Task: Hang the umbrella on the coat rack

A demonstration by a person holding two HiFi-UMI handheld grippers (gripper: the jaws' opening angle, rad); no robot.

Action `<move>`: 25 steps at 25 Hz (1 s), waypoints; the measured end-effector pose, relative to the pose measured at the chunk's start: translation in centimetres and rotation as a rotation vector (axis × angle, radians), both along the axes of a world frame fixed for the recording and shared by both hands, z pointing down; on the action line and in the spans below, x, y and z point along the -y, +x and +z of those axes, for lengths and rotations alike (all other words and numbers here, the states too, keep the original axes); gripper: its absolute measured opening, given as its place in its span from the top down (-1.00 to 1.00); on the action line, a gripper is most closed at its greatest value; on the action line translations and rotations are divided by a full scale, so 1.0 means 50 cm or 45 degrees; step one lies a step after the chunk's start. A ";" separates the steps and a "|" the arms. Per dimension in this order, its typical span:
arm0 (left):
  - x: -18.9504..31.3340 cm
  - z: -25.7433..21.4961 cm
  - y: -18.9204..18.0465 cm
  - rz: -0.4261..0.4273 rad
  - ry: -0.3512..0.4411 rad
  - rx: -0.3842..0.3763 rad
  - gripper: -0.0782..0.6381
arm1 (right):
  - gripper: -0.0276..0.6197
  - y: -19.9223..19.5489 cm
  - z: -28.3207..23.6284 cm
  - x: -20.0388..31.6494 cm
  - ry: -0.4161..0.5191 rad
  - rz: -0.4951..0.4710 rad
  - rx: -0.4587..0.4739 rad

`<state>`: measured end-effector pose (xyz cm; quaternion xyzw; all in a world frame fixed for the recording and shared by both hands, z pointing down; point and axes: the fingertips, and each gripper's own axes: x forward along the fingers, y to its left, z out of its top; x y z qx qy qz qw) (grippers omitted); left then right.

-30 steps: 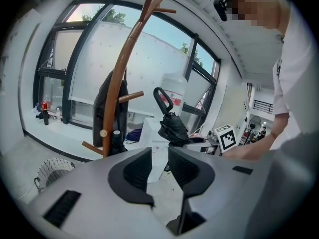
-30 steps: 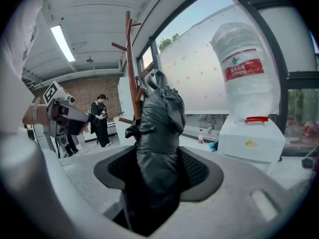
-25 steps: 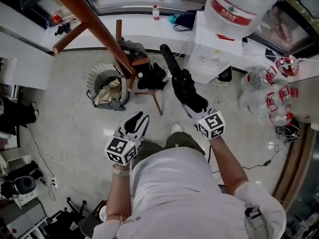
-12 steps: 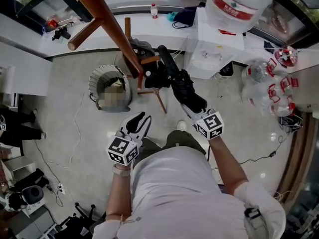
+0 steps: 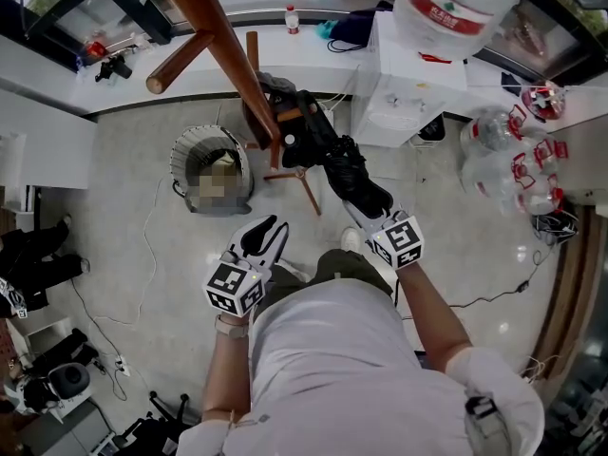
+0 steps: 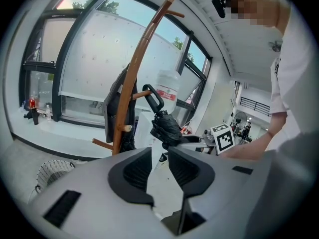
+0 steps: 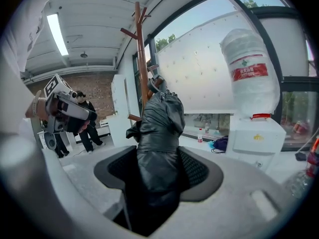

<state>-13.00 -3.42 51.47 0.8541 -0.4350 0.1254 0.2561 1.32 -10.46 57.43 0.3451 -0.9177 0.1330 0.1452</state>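
A folded black umbrella (image 5: 344,162) is clamped in my right gripper (image 5: 368,203), which is shut on its lower part. It points up and left, and its handle end reaches the brown wooden coat rack (image 5: 223,41) pole. In the right gripper view the umbrella (image 7: 159,133) fills the space between the jaws of the right gripper (image 7: 158,171), with the rack (image 7: 143,68) right behind it. My left gripper (image 5: 263,236) hangs low at my left side, open by a narrow gap and holding nothing. The left gripper view shows the curved handle (image 6: 153,99) beside the rack pole (image 6: 130,88).
A dark garment (image 5: 273,93) hangs on the rack. A round wire bin (image 5: 187,150) stands left of the rack's foot. A white water dispenser (image 5: 404,98) with a large bottle (image 5: 456,8) stands at right, with several empty water bottles (image 5: 513,174) further right. A cable (image 5: 142,255) lies on the floor.
My right gripper has carried the umbrella up and left, so its handle end now meets the rack pole. The left gripper has barely moved.
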 end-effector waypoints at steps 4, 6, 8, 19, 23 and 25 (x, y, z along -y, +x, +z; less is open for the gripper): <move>0.001 0.002 -0.006 0.006 0.000 -0.001 0.50 | 0.10 -0.010 0.010 -0.001 -0.003 0.004 -0.003; 0.000 0.002 -0.011 0.003 -0.001 0.001 0.50 | 0.10 -0.016 0.016 -0.002 -0.007 0.002 -0.001; -0.002 0.003 -0.016 -0.005 -0.003 0.003 0.50 | 0.10 -0.023 0.022 -0.003 -0.012 -0.008 -0.003; -0.016 0.010 -0.035 -0.091 -0.017 0.005 0.50 | 0.10 -0.058 0.063 -0.006 -0.040 -0.088 -0.005; -0.022 0.012 -0.038 -0.136 -0.020 0.005 0.50 | 0.09 -0.071 0.080 0.001 -0.060 -0.116 0.011; -0.025 0.013 -0.040 -0.159 -0.023 0.005 0.50 | 0.10 -0.080 0.089 0.008 -0.071 -0.132 0.011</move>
